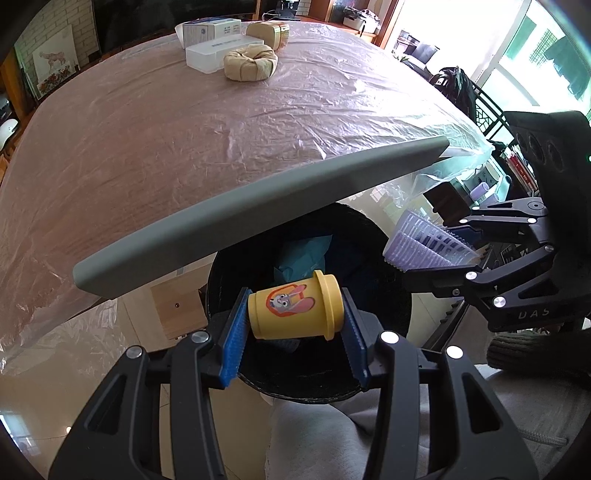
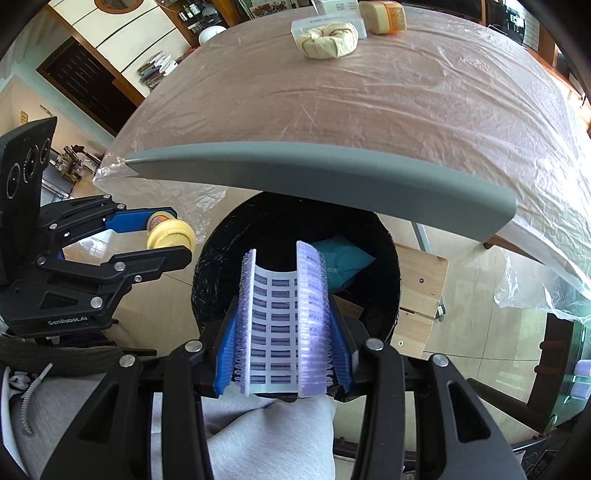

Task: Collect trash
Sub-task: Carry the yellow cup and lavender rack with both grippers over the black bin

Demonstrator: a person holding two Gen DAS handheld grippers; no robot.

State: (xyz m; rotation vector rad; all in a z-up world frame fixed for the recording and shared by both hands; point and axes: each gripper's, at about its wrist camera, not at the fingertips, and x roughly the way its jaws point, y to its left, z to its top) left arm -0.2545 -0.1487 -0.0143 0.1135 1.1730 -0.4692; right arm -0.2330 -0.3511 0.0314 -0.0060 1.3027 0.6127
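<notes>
My left gripper [image 1: 293,325] is shut on a small yellow tub [image 1: 295,309] with a cartoon sticker, held sideways over the black bin [image 1: 388,295]. The tub also shows in the right wrist view [image 2: 171,234], left of the bin's rim. My right gripper [image 2: 282,328] is shut on a folded purple plastic mesh piece [image 2: 284,321], held above the black bin [image 2: 210,280]. The mesh piece also shows in the left wrist view [image 1: 424,247], at the bin's right side. A teal bag [image 2: 341,262] lies inside the bin.
The table [image 1: 184,140], covered in clear plastic sheet with a grey edge strip [image 1: 258,214], stands just beyond the bin. White boxes [image 1: 210,33], a tan wrapped ring [image 1: 251,62] and a tan block [image 1: 267,33] sit at its far end. A wooden stool [image 2: 421,291] is beside the bin.
</notes>
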